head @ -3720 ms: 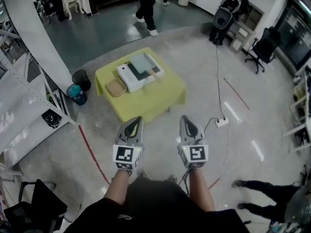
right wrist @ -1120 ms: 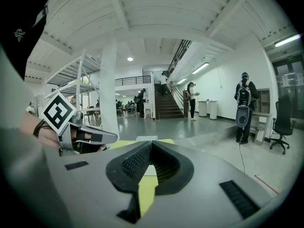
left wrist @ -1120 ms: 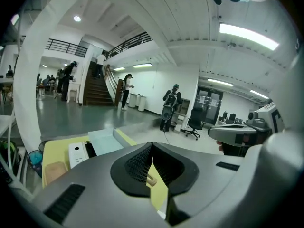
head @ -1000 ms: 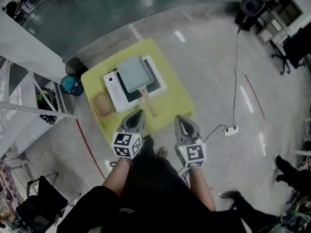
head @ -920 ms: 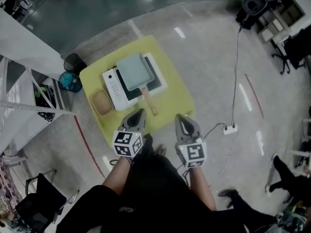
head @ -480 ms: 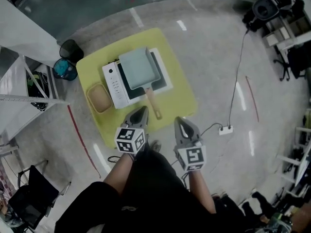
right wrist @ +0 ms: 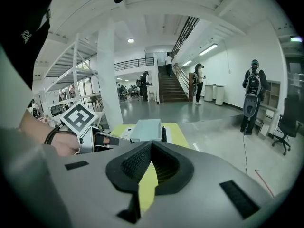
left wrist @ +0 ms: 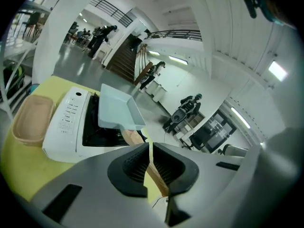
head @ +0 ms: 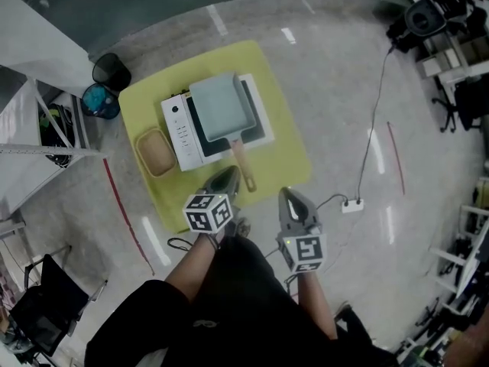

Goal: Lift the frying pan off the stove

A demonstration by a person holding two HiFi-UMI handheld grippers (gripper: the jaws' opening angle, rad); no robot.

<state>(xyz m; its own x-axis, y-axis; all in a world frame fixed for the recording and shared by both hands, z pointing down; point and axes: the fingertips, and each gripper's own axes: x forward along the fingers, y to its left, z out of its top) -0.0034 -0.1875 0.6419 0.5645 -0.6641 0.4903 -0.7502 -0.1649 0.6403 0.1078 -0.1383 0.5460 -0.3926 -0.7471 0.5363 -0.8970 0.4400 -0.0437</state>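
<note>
The left claw (left wrist: 149, 147) is pressed together, its ribbed pads meeting at the tips with nothing between them. Seen from the head view it sits over the near edge of the bench (head: 284, 153), just beside the free end of the pan's handle (head: 241, 161) and to its left; whether it touches the wood cannot be told. The right claw (right wrist: 151, 144) is also closed at the tips and empty. It hangs a little further back, over the floor (head: 344, 105) off the bench's near corner, well apart from the handle.

The frying pan (head: 221, 105) rests on the stove (head: 177, 132). It is a square pan, pale blue-grey, with low upright walls and rounded corners, and its inside looks bare. A straight handle of light brown wood comes off the middle of its near wall and reaches out past the stove's edge over the yellow bench top, angled slightly to the right.

The stove is a white box with a black cooking surface under the pan and a strip of controls along its left side. Just to the left of it on the bench lies a shallow tan tray (head: 155, 151). Beyond the bench's far left corner stand a black bin (head: 111, 71) and a teal bucket (head: 101, 100). A white power strip (head: 351, 205) lies on the floor to the right.
</note>
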